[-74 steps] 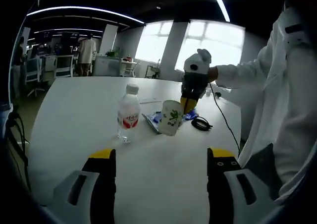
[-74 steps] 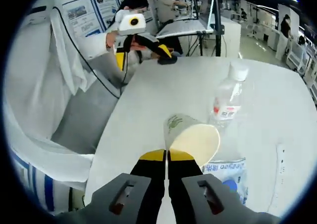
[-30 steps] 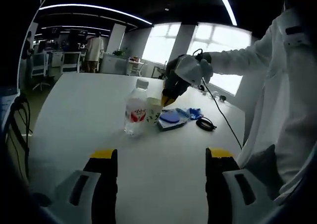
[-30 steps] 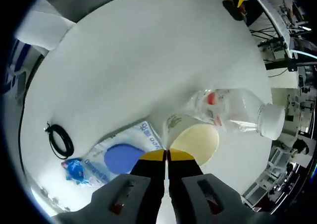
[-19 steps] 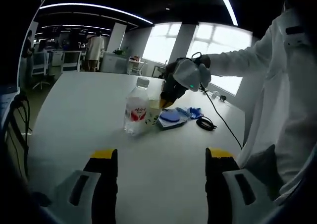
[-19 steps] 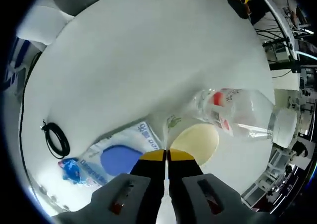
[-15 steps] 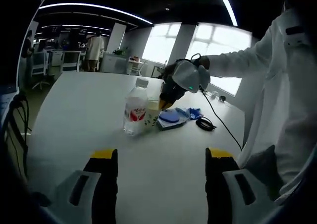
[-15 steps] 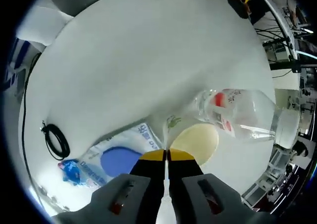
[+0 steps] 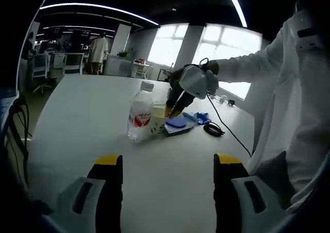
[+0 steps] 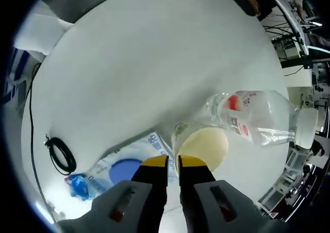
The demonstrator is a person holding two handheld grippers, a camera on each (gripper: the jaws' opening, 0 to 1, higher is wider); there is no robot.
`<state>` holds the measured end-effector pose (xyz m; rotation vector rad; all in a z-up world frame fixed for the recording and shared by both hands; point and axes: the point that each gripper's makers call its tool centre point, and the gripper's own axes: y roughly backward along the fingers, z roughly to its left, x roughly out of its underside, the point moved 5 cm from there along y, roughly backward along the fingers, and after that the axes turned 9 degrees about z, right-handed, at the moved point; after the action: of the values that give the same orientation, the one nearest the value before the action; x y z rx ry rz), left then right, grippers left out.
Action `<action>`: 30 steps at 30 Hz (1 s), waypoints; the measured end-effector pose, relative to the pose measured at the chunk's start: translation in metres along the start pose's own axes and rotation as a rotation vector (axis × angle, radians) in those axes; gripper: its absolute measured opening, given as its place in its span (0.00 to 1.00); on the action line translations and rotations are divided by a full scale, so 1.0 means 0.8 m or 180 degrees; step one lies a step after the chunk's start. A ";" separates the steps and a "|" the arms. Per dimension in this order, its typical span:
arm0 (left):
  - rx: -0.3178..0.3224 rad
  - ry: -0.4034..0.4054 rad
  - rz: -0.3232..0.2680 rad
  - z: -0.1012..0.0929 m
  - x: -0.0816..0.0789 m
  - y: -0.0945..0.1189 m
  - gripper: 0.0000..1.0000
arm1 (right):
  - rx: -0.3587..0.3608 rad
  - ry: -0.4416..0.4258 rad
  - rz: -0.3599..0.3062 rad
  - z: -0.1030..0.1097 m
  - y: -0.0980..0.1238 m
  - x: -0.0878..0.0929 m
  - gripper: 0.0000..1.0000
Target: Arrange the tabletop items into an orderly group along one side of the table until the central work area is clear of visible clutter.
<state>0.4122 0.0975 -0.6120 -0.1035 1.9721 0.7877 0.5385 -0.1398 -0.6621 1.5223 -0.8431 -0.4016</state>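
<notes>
In the left gripper view, the bottle (image 9: 140, 118) hides part of the cup (image 9: 159, 120). The right tool (image 9: 175, 110) covers the cup's rim (grip unclear). Print on the blue packet (image 10: 117, 174) stays unreadable, partly hidden by the tool.

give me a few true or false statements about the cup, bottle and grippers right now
1. The water bottle stands upright beside the paper cup. True.
2. The left gripper grips the bottle. False: its jaws are open over bare table.
3. The right gripper is at the cup's rim. True.
4. The black cable coil lies inside the cup. False: it lies on the table, apart from it.
</notes>
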 end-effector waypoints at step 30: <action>0.0104 -0.0169 0.0057 -0.013 -0.023 -0.013 0.73 | 0.0178 -0.0791 -0.0451 0.024 0.012 -0.001 0.49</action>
<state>0.4181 0.0791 -0.5984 -0.0452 1.9371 0.7621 0.5223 -0.1524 -0.6561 1.6105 -0.9481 -0.6870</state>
